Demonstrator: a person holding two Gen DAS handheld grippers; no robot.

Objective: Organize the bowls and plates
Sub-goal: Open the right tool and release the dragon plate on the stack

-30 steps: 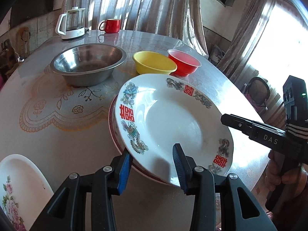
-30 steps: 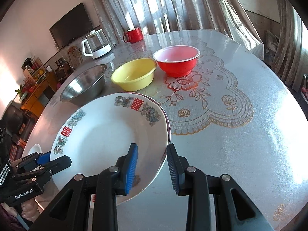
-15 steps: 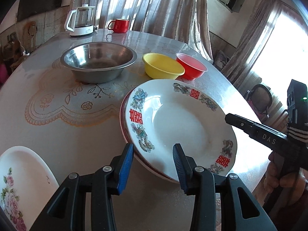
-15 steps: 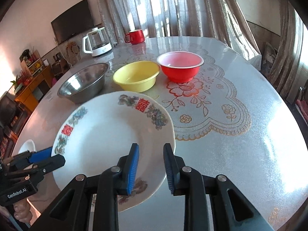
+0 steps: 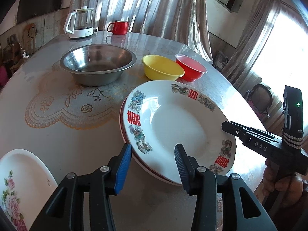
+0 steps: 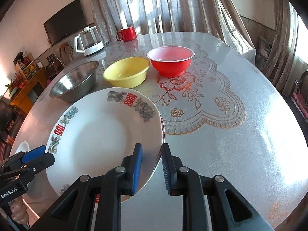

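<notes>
Left wrist view: decorated plate (image 5: 179, 129) stacked on red-rimmed plate (image 5: 123, 132), worktop (image 5: 77, 150) centre. Left gripper (image 5: 153, 165) jaws straddle its near rim, opening, apparently releasing. Right gripper (image 6: 152, 168) jaws closing across the opposite rim, probably to steady or shift it.

Each handheld gripper is a black moulded unit with two triangular cut-outs in its arms and round silver screw heads at the pivots. On the left gripper (image 5: 153, 165), one finger carries a blue ribbed pad (image 5: 123, 168); the other pad is black and ribbed. The right gripper (image 6: 152, 165) is built the same way. Seen from the side, the right unit bears white "DAS" lettering, a green indicator light and a striped black-and-white strap; the left unit reads "GenRobot.AI".
</notes>
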